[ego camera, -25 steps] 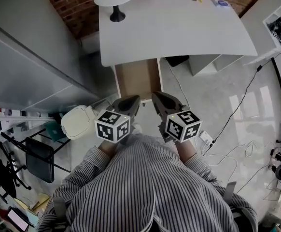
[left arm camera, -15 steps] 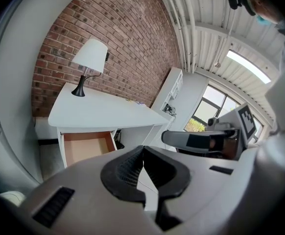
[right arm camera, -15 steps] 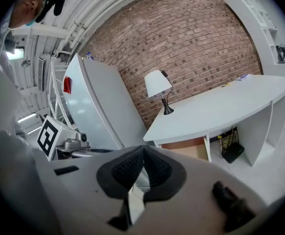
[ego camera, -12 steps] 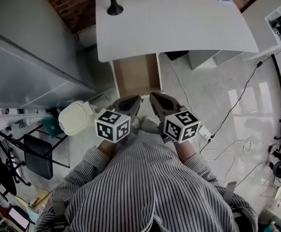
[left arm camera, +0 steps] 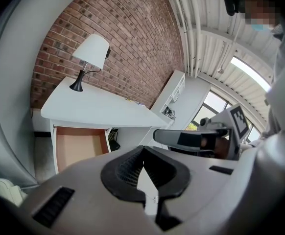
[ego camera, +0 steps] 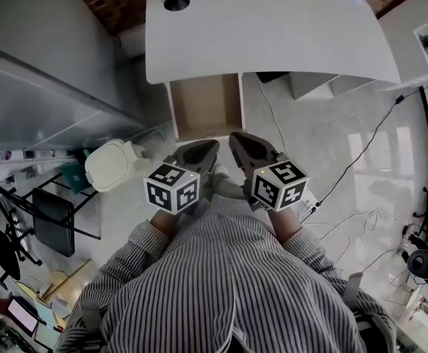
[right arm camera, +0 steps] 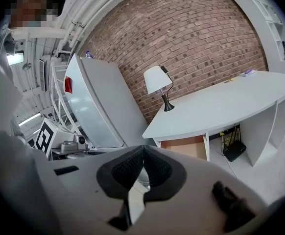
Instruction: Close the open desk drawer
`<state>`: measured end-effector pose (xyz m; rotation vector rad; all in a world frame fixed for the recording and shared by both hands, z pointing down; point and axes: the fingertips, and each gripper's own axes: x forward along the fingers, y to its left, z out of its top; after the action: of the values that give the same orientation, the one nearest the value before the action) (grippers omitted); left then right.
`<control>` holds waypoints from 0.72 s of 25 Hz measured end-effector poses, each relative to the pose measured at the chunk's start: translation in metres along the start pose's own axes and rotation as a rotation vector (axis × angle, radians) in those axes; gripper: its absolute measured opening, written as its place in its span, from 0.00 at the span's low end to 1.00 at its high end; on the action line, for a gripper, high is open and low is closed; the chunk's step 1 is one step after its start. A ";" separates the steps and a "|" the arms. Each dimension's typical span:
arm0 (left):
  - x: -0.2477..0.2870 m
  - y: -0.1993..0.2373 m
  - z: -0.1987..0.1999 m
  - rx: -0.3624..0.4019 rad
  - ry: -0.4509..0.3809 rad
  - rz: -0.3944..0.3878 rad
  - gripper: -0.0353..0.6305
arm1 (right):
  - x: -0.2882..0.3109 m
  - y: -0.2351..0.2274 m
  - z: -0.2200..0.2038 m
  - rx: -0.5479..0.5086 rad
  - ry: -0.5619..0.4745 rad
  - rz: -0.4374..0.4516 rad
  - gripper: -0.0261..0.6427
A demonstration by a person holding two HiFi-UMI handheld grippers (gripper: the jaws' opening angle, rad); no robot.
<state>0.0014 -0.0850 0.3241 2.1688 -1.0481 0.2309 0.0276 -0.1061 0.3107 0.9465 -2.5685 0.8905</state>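
Note:
The white desk (ego camera: 273,35) has one drawer (ego camera: 207,105) pulled out, its tan inside bare. Both grippers hover side by side just short of the drawer's front edge and touch nothing. My left gripper (ego camera: 211,145) is shut and empty. Beside it my right gripper (ego camera: 234,137) is also shut and empty. The left gripper view shows its closed tips (left arm camera: 142,152), with the drawer (left arm camera: 79,146) beyond at lower left and the right gripper (left arm camera: 196,138) alongside. In the right gripper view the closed tips (right arm camera: 142,156) point toward the drawer (right arm camera: 186,147) under the desk (right arm camera: 221,106).
A lamp (left arm camera: 91,58) stands on the desk's back left corner. On the floor left of the drawer are a white lidded bin (ego camera: 111,175) and a dark chair (ego camera: 52,223). A large grey cabinet (ego camera: 45,101) fills the left side. Cables (ego camera: 368,160) run across the floor; a black bag (right arm camera: 234,150) sits under the desk.
Both grippers have edged forward toward the drawer's front, still shut and side by side. The drawer stays open.

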 end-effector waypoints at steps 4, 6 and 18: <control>-0.004 0.004 -0.006 -0.039 -0.001 0.016 0.07 | 0.002 0.000 0.000 -0.002 0.012 0.018 0.06; -0.008 0.007 -0.005 -0.056 -0.014 0.026 0.07 | 0.003 0.000 -0.001 0.000 0.015 0.023 0.06; -0.011 0.035 -0.021 -0.062 -0.007 0.095 0.07 | 0.011 -0.010 -0.024 0.033 0.066 0.032 0.06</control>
<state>-0.0289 -0.0788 0.3522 2.0687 -1.1495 0.2318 0.0265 -0.1024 0.3386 0.8722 -2.5271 0.9588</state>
